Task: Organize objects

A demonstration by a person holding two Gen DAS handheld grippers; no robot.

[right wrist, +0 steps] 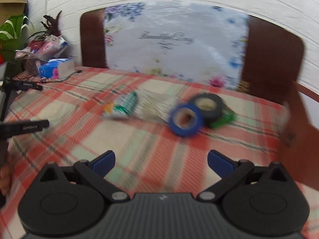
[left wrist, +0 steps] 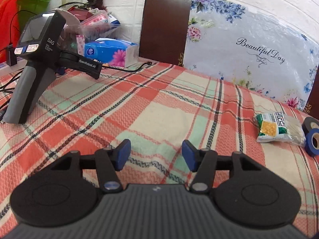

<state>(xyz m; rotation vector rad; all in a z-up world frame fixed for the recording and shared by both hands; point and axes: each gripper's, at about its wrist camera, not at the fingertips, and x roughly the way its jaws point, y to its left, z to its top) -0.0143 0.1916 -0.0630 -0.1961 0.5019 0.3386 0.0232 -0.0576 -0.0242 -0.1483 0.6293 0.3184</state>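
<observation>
Both grippers, left and right, gape empty (over plaid cloth).

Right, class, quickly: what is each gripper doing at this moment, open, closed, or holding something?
Left gripper: open, nothing between its fingers.
Right gripper: open wide, empty, above the checked cloth.

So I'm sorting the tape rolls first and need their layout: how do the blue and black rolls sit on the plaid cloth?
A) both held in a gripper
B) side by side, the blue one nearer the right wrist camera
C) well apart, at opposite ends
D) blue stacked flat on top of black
B: in the right wrist view the blue tape roll sits right against the black tape roll, nearer the camera, and both grippers are empty.
</observation>
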